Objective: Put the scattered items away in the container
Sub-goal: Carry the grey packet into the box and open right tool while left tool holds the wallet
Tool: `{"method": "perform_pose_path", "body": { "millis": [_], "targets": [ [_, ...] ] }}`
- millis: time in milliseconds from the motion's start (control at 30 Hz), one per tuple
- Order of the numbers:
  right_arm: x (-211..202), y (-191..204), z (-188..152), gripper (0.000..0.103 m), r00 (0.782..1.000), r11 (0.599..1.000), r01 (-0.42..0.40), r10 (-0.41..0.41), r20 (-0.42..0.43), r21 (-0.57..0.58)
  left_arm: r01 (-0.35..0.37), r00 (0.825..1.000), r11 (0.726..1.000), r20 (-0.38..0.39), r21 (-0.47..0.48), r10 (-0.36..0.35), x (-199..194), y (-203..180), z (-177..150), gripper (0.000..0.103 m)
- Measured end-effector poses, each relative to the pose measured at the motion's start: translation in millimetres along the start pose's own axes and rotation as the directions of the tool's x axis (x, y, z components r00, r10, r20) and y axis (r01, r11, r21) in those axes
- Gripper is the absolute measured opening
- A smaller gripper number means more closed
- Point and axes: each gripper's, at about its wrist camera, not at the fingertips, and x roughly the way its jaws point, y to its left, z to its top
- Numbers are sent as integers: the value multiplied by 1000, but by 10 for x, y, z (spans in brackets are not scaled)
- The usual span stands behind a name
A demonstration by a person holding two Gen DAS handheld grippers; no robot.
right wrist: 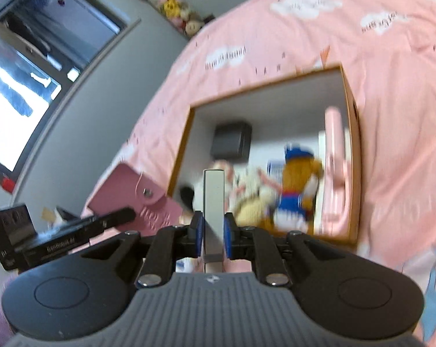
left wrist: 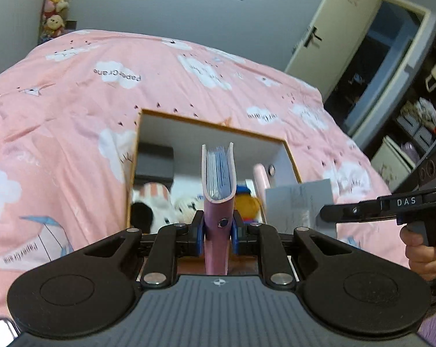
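My left gripper (left wrist: 218,228) is shut on a pink snap-button card holder (left wrist: 218,173) with bluish sleeves, held edge-on above the open box (left wrist: 212,121), which has a tan rim and white walls. My right gripper (right wrist: 213,228) is shut on a thin grey-white flat case (right wrist: 214,199), also edge-on over the box (right wrist: 264,85). In the box lie a dark grey block (right wrist: 232,140), a brown plush in blue clothes (right wrist: 296,185), pale plush toys (right wrist: 252,202) and a pink object (right wrist: 333,159). The right wrist view shows the card holder (right wrist: 131,199) at left; the left wrist view shows the flat case (left wrist: 299,199) at right.
The box rests on a bed with a pink cloud-print cover (left wrist: 73,115). A row of plush toys (left wrist: 55,3) lines the far wall. A door (left wrist: 333,26) and shelving (left wrist: 414,121) stand to the right. A person's hand (left wrist: 420,248) grips the right handle.
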Motion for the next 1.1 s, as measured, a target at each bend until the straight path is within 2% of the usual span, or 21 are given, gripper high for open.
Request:
{"method": "perform_pose_path", "body": {
  "millis": [167, 433, 767, 1100],
  "targets": [
    [272, -97, 312, 16, 1000, 1000, 10, -10, 29, 13, -4, 1000, 1000, -24, 28, 5, 149, 140, 262, 20],
    [835, -292, 731, 16, 1000, 997, -11, 12, -17, 71, -31, 997, 998, -70, 63, 36, 507, 279, 601, 20],
    [1716, -324, 1064, 16, 995, 996, -43, 50, -92, 80, -36, 990, 998, -132, 43, 42, 701, 499, 660, 20],
    [2138, -434, 1129, 16, 986, 983, -110, 126, -106, 144, -19, 988, 1000, -150, 11, 21, 788, 608, 630, 20]
  ]
}}
